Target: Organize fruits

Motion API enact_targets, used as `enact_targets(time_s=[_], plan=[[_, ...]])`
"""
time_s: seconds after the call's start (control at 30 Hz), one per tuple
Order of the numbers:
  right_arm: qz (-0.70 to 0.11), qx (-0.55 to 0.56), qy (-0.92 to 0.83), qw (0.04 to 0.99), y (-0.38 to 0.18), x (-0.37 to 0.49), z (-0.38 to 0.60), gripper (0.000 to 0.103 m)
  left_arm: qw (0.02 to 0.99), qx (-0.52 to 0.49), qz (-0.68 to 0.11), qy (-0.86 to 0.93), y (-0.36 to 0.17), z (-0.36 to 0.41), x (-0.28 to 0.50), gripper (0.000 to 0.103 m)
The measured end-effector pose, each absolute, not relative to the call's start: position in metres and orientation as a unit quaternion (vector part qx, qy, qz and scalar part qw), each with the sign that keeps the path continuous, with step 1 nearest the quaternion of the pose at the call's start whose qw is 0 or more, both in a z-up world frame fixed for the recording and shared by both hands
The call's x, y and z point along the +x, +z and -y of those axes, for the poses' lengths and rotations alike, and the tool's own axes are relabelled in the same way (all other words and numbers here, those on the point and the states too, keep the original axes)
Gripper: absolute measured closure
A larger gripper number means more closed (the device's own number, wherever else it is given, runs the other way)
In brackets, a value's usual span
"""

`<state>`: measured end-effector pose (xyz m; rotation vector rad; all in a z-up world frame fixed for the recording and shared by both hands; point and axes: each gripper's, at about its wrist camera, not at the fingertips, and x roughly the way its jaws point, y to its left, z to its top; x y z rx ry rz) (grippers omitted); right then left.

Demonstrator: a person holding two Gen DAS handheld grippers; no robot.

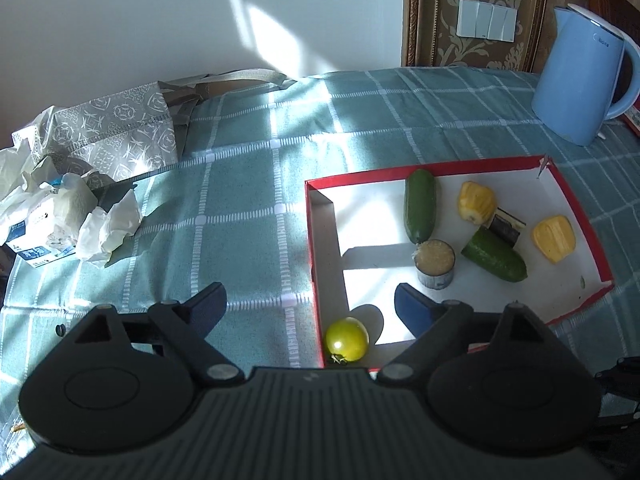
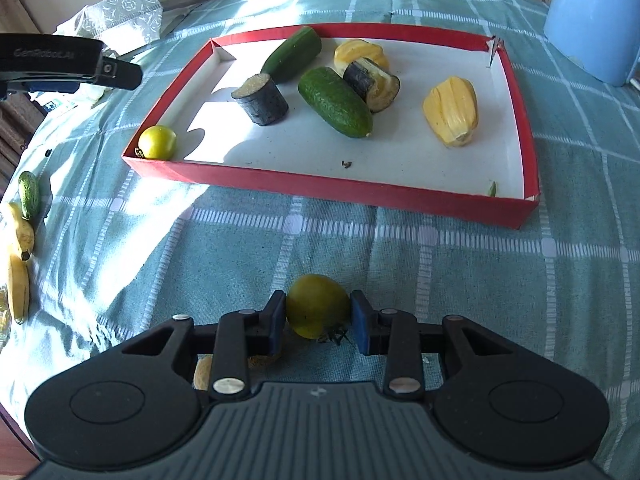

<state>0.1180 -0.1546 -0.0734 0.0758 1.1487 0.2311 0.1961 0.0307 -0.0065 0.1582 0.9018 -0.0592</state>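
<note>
Right gripper [image 2: 318,320] grasps a yellow-green tomato [image 2: 316,306]; the red tray [image 2: 320,190] lies straight ahead, beyond its fingers. Left gripper [image 1: 310,304] hangs released, nothing between its fingers, over the tray's near corner, where a second tomato [image 1: 346,339] rests.

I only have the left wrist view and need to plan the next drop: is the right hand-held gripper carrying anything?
Observer: Yes, the right hand-held gripper is shut on a round yellow-green tomato, on the near side of the red cardboard tray.
Operator: Any fruit outside the tray?
Observer: Yellow bananas and a small green cucumber lie on the checked cloth at that view's left edge.
</note>
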Motion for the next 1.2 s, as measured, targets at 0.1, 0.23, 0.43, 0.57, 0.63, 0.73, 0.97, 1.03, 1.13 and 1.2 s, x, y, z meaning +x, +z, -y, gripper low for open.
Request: enact_targets(time_s=[0.1,0.23,0.43,0.57,0.63,0.73,0.97,1.03,1.13,1.2], plan=[[-0.528,0.024,0.111,0.842,-0.07,0.112,0.155,0.07,0.896,0.067,-0.438,-0.028,-0.004,-0.036,0.186,0.013],[-0.517,0.02,0.11,0.849,-0.063,0.109,0.161,0.07,0.894,0.052,-0.445,-0.025,-0.003,-0.043,0.174,0.013],[-0.454,0.03,0.095,0.885,-0.027,0.116,0.177,0.07,0.889,0.039,-0.455,-0.024,-0.005,-0.046,0.15,0.013],[-0.421,0.041,0.076,0.903,-0.013,0.14,0.19,0.07,0.886,0.043,-0.461,-0.026,-0.007,-0.044,0.135,0.012],[-0.423,0.052,0.064,0.902,-0.017,0.158,0.198,0.07,0.884,0.046,-0.464,-0.026,-0.007,-0.043,0.127,0.012],[-0.428,0.09,0.055,0.897,-0.025,0.179,0.208,0.07,0.883,0.055,-0.465,-0.027,-0.006,-0.041,0.116,0.011],[-0.409,0.087,0.019,0.908,-0.033,0.227,0.213,0.07,0.883,0.063,-0.465,-0.017,-0.001,-0.043,0.099,0.008],[-0.412,0.097,0.006,0.906,-0.039,0.243,0.218,0.07,0.883,0.064,-0.465,-0.014,0.0,-0.045,0.096,0.007],[-0.421,0.097,-0.014,0.902,-0.048,0.259,0.222,0.069,0.882,0.071,-0.465,-0.008,0.001,-0.046,0.092,0.005],[-0.429,0.087,-0.016,0.899,-0.053,0.265,0.222,0.066,0.882,0.076,-0.465,-0.006,0.002,-0.046,0.09,0.004]])
